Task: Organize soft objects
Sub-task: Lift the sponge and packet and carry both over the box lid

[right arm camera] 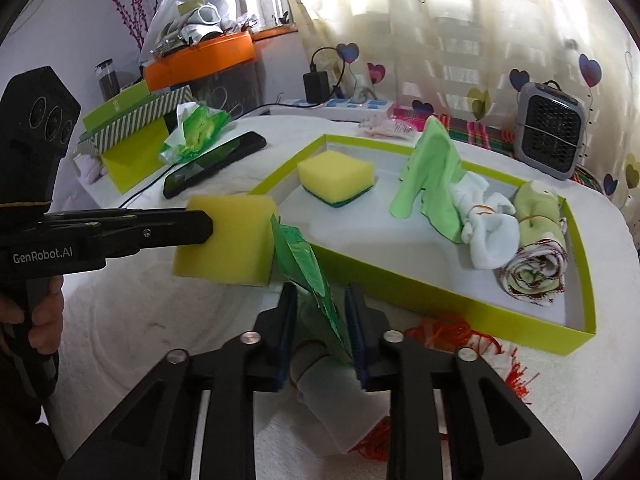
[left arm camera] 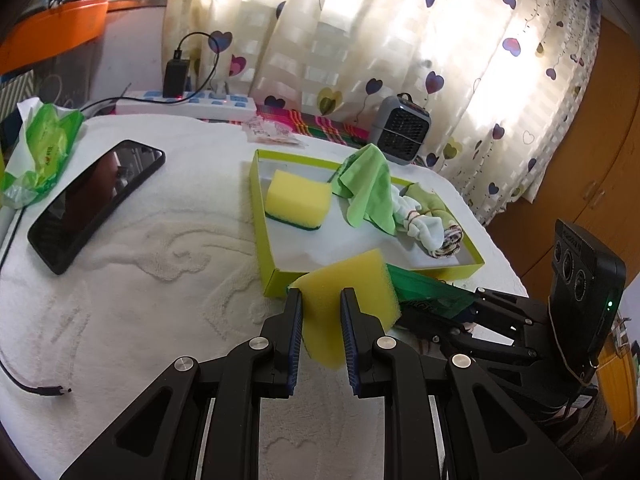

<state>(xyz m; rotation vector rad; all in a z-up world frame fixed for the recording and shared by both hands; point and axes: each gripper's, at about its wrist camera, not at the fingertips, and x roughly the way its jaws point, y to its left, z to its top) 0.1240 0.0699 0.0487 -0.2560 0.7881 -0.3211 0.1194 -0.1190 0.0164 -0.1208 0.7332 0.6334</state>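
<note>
From the left wrist camera, the left gripper (left arm camera: 320, 300) is clamped on a yellow sponge (left arm camera: 348, 296), pads pressing in from both sides so the foam bulges out above and below, and it's held up just short of the near wall of the lime-green tray (left arm camera: 276, 276). My guess is it's parked there on purpose, since the green scrubby backing (left arm camera: 424, 288) looks like it's peeling off and the right gripper (left arm camera: 480, 300) is reaching in beside it. Inside the tray there's already another sponge (left arm camera: 298, 198), a draped green cloth (left arm camera: 370, 188) and a white sock bundle (left arm camera: 424, 228), so the soft stuff is clearly meant to go there. A phone (left arm camera: 96, 200) and a tissue pack (left arm camera: 40, 152) sit off to the left on the white towel (left arm camera: 160, 280), well out of the way. Switching to the right wrist camera, the right gripper has the green sheet standing between its fingers, but I honestly cannot tell if the pads are biting on it or just flanking it. The sponge hangs left of it, in the left gripper, still outside the tray's wall. A rolled patterned cloth (right arm camera: 536, 272) sits at the tray's near right corner, and some orange string (right arm camera: 452, 332) lies outside it.
</note>
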